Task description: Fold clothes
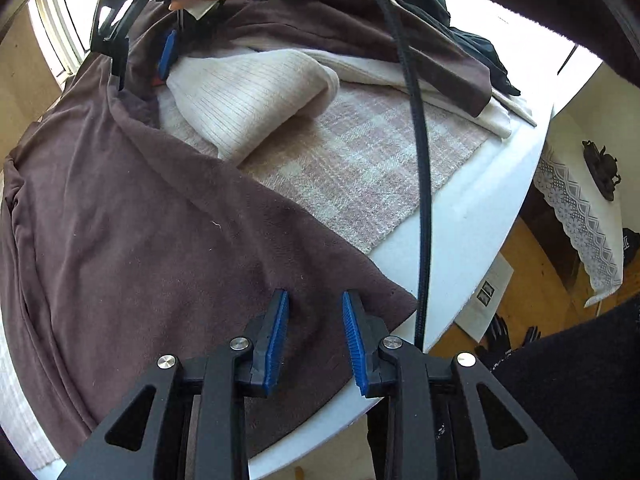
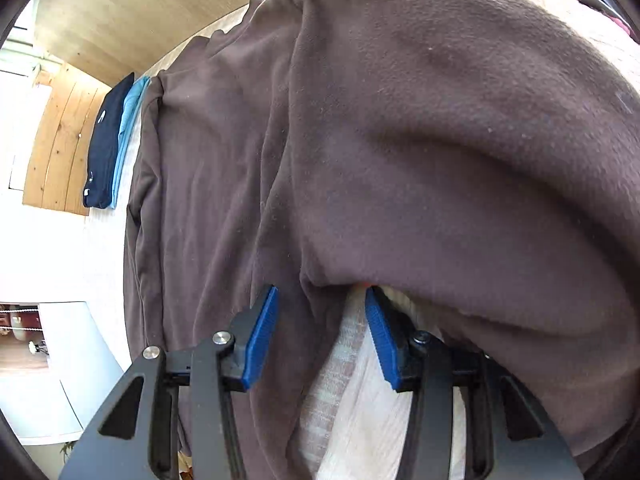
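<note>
left gripper [image 1: 316, 300] open, brown garment [image 1: 140, 240], no legible writing

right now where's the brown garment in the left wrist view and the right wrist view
Left wrist view: the brown garment covers the left and lower-middle, running up to the top centre, over the white table.
Right wrist view: it fills nearly the whole picture, centre and right.
Shared landmark: the cream ribbed fabric beside the brown cloth, seen upper-middle in the left view and bottom centre in the right view.
</note>
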Demonstrator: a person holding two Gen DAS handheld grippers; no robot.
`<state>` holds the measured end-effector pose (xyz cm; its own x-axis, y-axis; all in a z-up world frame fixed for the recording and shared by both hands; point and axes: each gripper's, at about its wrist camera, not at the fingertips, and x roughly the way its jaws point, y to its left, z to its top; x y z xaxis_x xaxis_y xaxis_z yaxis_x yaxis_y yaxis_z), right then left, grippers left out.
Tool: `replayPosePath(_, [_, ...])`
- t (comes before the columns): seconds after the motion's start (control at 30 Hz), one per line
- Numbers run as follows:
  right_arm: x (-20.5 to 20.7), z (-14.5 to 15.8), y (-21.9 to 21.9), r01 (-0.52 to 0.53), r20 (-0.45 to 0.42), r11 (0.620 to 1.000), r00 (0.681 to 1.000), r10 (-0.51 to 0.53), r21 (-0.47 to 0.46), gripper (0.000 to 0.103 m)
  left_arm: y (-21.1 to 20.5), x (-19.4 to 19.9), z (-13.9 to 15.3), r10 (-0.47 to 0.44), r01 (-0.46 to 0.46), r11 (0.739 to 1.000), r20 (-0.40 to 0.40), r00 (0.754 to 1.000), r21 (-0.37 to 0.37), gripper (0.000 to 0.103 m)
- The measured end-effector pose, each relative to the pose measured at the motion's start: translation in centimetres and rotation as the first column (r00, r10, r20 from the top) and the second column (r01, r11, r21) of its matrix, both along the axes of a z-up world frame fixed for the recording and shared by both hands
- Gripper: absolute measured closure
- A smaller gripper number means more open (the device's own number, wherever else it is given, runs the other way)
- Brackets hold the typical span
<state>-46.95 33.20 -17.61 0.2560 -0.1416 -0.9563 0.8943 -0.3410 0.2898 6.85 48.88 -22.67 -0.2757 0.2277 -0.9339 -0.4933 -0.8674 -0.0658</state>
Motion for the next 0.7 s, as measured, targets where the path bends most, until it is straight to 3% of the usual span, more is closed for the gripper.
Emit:
replayPosePath(0.13, [0.9,-1.0,-0.9,-0.023,0.006,1.0,1.0,0.023,-0.004,0.058,0.0,-0.2,0.0,-0.005,0.005,1.0,0.009,1.0,0.002,0.076])
replayPosePath(0.17, [1.2,-1.2,-1.2,-0.038,-0.002,0.999,0.999,0.038,-0.002,0.065,0.0,-0.2,0.0,-0.005,0.005,1.0,0.012,1.0,0.003,0.076])
replayPosePath(0.2, [1.7,-1.4,-1.3,-0.06,-0.018,0.998,0.998,0.06,0.008,0.084,-0.1,-0.2,0.0,-0.005,0.005,1.0,0.013,1.0,0.005,0.076])
replayPosePath(0.27, [1.9,-1.2,-1.4,-0.099,-0.047,0.995,0.994,0.101,0.033,0.095,-0.2,-0.2,0.0,-0.005,0.005,1.0,0.014,1.0,0.009,0.076])
replayPosePath(0.57, [0.8,1.3,-2.0,-0.211,-0.21,0.973,0.951,0.226,0.091,0.097,-0.2,-0.1,0.2,-0.023,0.023,0.999,0.015,1.0,0.023,0.071])
replayPosePath(0.7, [1.8,1.0,-1.8,-0.229,-0.215,0.97,0.946,0.242,0.084,0.095,-2.1,-0.2,1.8,0.03,-0.032,0.991,0.019,0.999,0.13,0.071])
